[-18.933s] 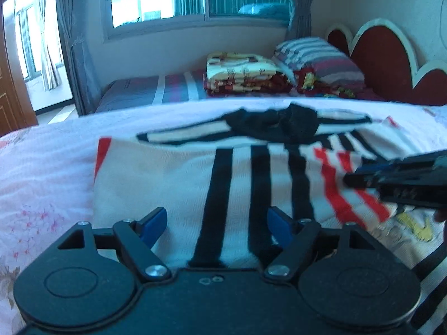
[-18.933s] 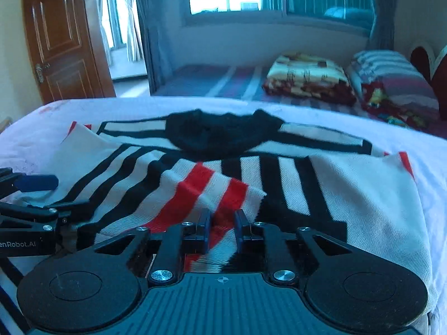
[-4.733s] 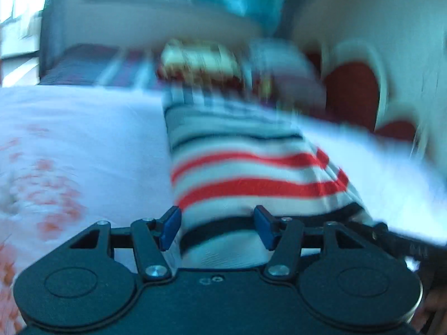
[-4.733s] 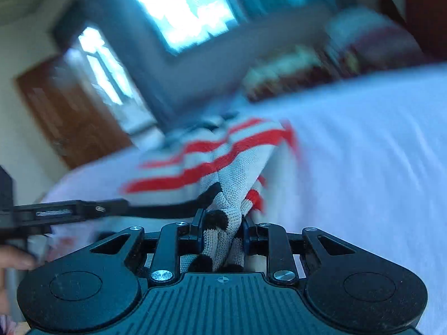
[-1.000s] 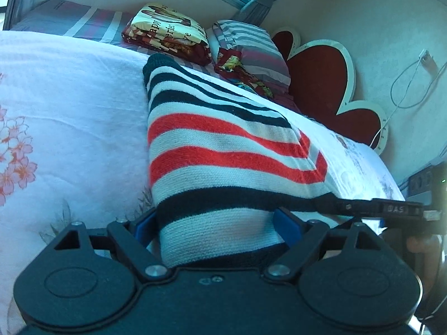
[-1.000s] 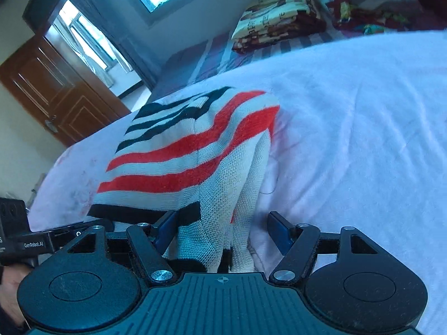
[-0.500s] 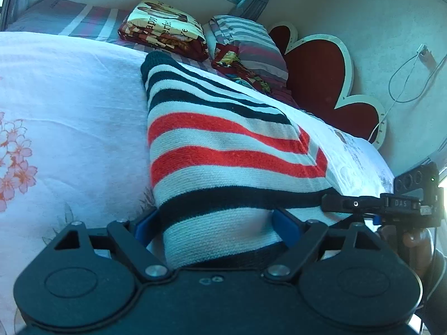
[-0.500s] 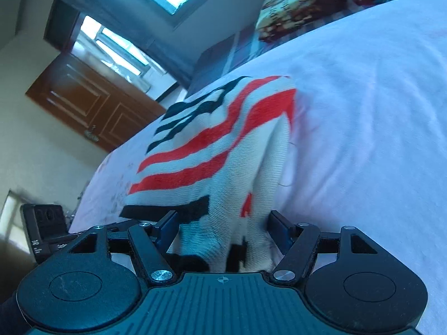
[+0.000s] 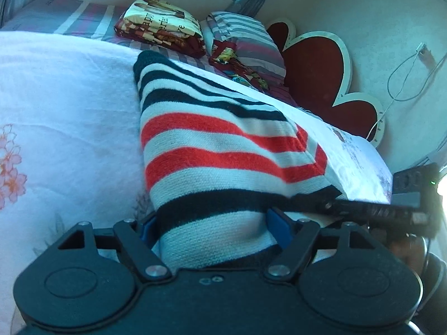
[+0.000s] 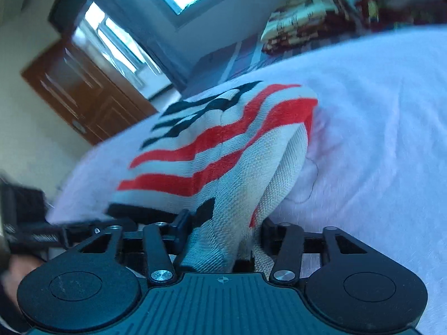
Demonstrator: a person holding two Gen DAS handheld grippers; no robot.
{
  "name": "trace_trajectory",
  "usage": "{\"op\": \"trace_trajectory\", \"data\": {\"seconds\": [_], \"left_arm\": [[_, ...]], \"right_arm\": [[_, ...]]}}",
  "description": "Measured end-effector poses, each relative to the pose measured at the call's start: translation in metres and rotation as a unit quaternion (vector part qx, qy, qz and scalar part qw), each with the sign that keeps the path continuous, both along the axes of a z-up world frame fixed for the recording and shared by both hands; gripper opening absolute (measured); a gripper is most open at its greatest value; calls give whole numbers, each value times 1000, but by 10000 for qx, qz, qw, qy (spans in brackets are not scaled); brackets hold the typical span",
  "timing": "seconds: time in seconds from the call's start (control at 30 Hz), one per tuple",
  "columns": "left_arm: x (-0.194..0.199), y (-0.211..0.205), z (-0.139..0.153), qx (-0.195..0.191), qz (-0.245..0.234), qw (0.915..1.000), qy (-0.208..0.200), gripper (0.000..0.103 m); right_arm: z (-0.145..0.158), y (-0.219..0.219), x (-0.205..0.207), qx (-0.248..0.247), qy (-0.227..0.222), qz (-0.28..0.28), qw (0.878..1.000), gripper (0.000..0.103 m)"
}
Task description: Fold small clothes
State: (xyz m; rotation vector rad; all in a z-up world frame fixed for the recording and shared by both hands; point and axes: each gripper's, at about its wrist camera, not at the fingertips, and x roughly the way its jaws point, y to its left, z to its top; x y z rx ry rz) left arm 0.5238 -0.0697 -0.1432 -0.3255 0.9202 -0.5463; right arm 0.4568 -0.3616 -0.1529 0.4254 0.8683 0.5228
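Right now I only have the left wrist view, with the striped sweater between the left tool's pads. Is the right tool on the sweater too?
Observer: Yes. The right tool has the striped sweater bunched between its fingers, and its jaws have just been closing.
Operator: Which part?
Observer: The near right corner. Stacked folded layers show along that side, next to the white blanket.
Operator: Anything beyond it?
Observer: A brown door, past the bed's far edge.

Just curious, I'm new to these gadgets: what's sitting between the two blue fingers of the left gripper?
The near end of the folded striped sweater, seen in the left wrist view.
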Motion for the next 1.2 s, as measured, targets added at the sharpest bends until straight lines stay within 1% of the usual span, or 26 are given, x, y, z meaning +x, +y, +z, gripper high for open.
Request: {"op": "trace_trajectory", "data": {"seconds": [0.1, 0.13, 0.17, 0.23, 0.33, 0.47, 0.6, 0.77, 0.93, 1.03, 1.13, 1.2], "left_arm": [[-2, 2, 4, -55, -40, 10000, -52, 60], [-3, 4, 6, -83, -57, 9999, -101, 54], [-6, 6, 9, -95, -85, 9998, -166, 52], [-12, 7, 14, -102, -166, 9992, -340, 50], [-22, 13, 22, -264, -268, 9978, -539, 50], [-34, 33, 37, -378, -393, 9958, -742, 50], [-43, 68, 54, -375, -498, 9941, -882, 50], [-53, 127, 67, -300, -519, 9938, -938, 50], [-63, 188, 69, -129, -377, 9950, -911, 50], [-70, 219, 63, -46, -246, 9964, -809, 50], [-73, 250, 51, -36, -101, 9978, -650, 50], [-75, 266, 38, -14, 11, 9986, -520, 50]], "right_arm": [[10, 13, -8, -408, -203, -59, 9989, 36], [14, 16, -11, -512, -277, -89, 9983, 34], [19, 20, -15, -631, -376, -104, 9972, 34], [30, 36, -22, -911, -590, -130, 9940, 33], [44, 61, -33, -1182, -826, -182, 9894, 33], [63, 94, -46, -1310, -962, -293, 9863, 33], [82, 134, -61, -1384, -1092, -375, 9836, 33], [96, 203, -69, -1376, -1208, -349, 9825, 33], [91, 277, -69, -1168, -1163, -249, 9860, 33], [81, 319, -68, -1069, -1077, -136, 9883, 33], [62, 353, -63, -887, -920, -6, 9918, 33], [41, 366, -55, -668, -706, 85, 9952, 33]]}}
